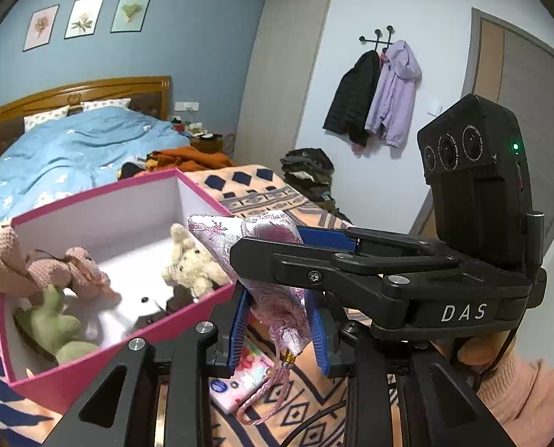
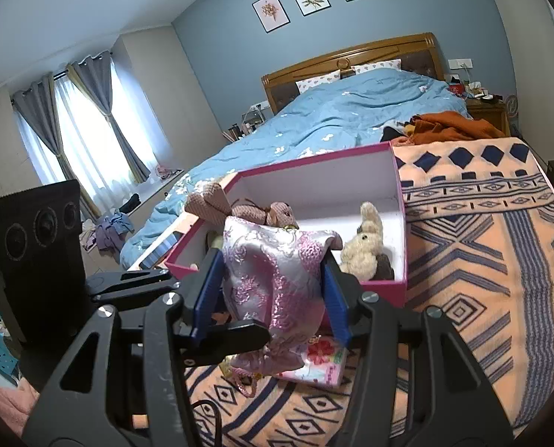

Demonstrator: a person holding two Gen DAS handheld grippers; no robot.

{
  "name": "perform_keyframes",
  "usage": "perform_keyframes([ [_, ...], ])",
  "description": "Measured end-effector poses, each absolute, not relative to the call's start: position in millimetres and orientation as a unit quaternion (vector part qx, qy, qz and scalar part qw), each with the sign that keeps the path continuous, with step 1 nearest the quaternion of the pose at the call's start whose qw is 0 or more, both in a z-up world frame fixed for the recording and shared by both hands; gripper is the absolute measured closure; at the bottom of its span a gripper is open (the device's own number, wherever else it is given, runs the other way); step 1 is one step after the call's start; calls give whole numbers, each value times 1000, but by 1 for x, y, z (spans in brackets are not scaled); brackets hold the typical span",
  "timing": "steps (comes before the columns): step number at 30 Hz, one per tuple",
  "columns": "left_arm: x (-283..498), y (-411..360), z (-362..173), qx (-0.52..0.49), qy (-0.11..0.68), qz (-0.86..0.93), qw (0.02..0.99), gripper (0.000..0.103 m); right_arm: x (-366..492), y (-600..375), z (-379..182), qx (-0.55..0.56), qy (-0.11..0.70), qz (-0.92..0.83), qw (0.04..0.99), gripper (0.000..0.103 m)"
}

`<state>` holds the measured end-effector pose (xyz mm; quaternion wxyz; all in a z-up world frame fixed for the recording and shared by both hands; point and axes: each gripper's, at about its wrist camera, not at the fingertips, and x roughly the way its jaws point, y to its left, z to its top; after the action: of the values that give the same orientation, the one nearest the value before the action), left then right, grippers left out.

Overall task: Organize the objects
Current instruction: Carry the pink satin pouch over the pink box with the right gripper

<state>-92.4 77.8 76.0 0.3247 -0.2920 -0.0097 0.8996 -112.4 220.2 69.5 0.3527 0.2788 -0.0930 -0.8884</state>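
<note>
The right tongs, seen from the left camera, carry the white letters "DAS" on their black body. Both tongs grip one pink brocade pouch, held up above a patterned orange blanket. The left tongs are pinched nearly closed on its gathered neck; the right tongs stand partly open, blue pads pressing the pouch's wide body. Below lies a flowered card. Just behind, a pink box holds plush toys. Farther back is a blue bed.
</note>
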Motion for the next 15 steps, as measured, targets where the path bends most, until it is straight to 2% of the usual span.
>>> perform_keyframes([
  [15, -114, 70, 89, -270, -14, 909, 317, 73, -132, 211, 81, 267, -91, -891, 356, 45],
])
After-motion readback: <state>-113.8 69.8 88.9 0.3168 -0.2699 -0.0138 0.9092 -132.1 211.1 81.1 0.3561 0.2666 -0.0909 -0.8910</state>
